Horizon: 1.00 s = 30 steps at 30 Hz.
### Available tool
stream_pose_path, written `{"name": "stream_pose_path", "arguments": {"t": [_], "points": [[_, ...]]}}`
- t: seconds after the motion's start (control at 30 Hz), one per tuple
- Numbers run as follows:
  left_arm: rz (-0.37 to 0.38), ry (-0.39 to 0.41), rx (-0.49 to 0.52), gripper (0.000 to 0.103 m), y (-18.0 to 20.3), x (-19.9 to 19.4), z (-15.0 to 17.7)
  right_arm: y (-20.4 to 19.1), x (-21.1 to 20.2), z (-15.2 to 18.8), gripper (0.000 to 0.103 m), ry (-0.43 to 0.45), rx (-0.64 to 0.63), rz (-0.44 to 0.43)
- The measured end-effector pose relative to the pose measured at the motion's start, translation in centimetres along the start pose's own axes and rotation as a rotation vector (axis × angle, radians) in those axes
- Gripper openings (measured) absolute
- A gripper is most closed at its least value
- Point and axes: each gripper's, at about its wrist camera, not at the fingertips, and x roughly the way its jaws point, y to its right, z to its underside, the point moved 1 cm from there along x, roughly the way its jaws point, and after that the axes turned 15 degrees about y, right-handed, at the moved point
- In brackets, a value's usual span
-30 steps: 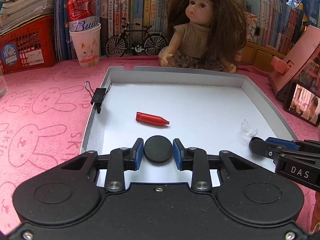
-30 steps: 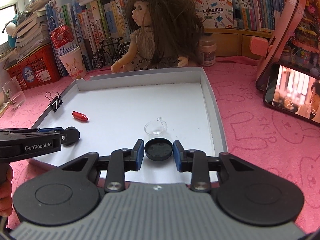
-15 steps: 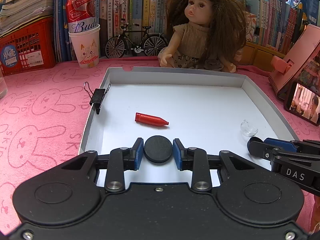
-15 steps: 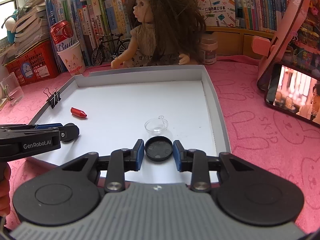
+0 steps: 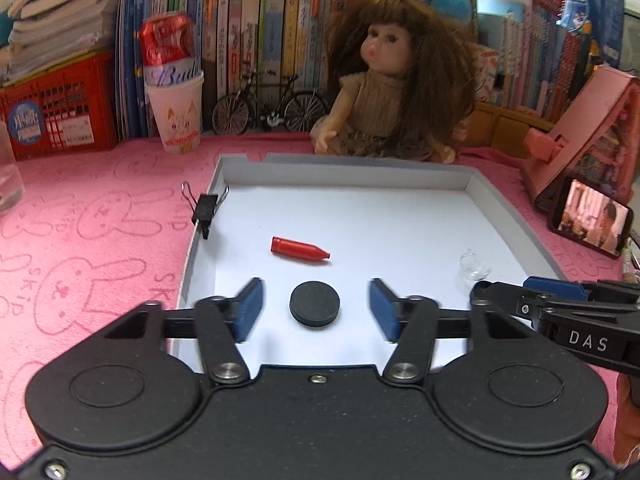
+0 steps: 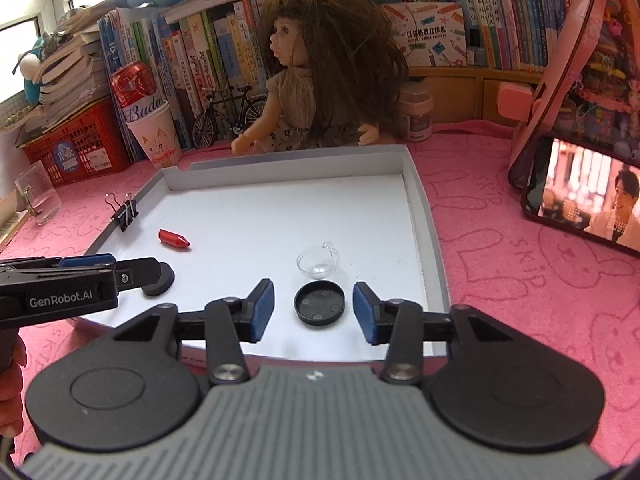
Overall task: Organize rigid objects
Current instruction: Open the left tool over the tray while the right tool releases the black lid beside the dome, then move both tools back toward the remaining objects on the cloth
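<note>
Left gripper [image 5: 316, 310]: jaws just opened, wide, black disc [image 5: 315, 304] lying free between them on the white tray [image 5: 400, 220]. Right gripper [image 6: 314, 310]: likewise just parted around the black cap [image 6: 319, 302]. Both look light, stiff; grip across the rims. Beyond, the clear dome [image 6: 318, 264] appears fragile.

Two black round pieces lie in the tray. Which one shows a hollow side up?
The black cap between the right tool fingers: rimmed, recessed. The black disc by the left tool is flat-topped.
</note>
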Motion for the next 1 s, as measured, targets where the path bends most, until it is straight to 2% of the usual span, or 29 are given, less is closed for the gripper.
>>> {"name": "stream_pose_path", "arguments": {"t": [0.03,0.07,0.33,0.57,1.0], "points": [[0.005,0.009,0.003,0.073,0.0,-0.5,0.0,0.0,-0.4,-0.1,0.064,0.007,-0.004,-0.004],[0.01,0.018,0.005,0.075,0.1,-1.0,-0.1,0.0,-0.7,-0.2,0.066,0.015,-0.006,-0.007],[0.037,0.084,0.021,0.082,0.5,-5.3,0.1,-0.2,-4.2,-0.3,0.077,0.073,-0.028,-0.041],[0.07,0.129,0.028,0.084,0.9,-9.2,0.8,-0.8,-7.2,0.3,0.085,0.121,-0.063,-0.075],[0.12,0.183,0.114,0.084,1.4,-14.3,4.8,-1.5,-11.3,3.4,0.087,0.151,-0.087,-0.097]]}}
